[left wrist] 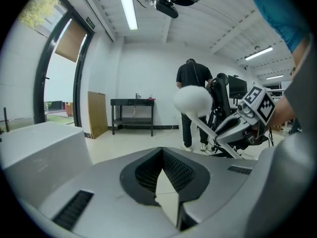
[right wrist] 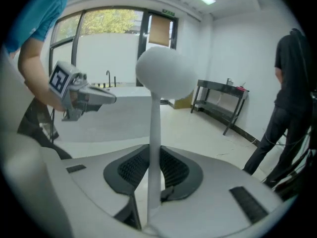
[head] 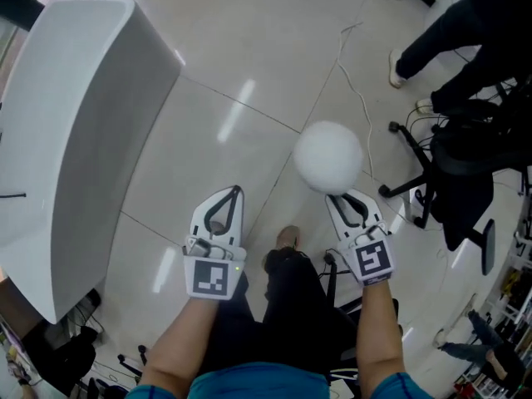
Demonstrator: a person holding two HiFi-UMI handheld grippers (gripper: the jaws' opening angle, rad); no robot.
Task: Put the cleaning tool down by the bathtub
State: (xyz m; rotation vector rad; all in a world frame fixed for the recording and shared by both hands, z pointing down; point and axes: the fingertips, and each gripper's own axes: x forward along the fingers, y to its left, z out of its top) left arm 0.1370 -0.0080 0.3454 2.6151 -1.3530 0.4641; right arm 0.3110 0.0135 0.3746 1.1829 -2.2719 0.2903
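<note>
Carrying is the step in hand, as we judge it. Our right gripper is clamped on the thin stem of the white ball-headed cleaning tool, which is held in the air well to the right of the glossy white bathtub, while our left gripper, nearer the bathtub, is closed on nothing. Next we would need to swing the tool toward the bathtub, lower it onto the pale tiled floor just beside it, and only then loosen the jaws. We count one cleaning tool, one bathtub and two grippers.
</note>
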